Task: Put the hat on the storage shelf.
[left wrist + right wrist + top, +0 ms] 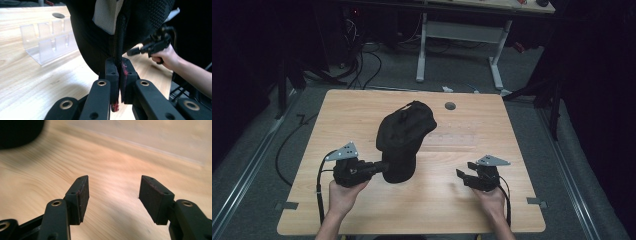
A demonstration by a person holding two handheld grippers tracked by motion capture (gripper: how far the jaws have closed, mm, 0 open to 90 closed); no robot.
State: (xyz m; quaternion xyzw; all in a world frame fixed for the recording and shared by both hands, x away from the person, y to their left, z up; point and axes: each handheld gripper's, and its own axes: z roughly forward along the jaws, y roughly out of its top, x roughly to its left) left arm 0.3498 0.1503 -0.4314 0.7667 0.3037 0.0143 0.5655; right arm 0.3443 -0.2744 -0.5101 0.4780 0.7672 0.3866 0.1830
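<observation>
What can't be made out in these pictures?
- Cap, left gripper view: top cut off by the frame edge.
- Clear rack, high view: too faint to tell its shape.
- Table, right gripper view: smeared by motion blur.
- Left tongs, high view: tips hidden against the black cap.

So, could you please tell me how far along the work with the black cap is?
Done: the left tongs are shut on the edge of the black cap, holding it up off the table. In hand: the right tongs are open above bare wood, holding nothing. Left: probably a second grip on the cap.
</observation>
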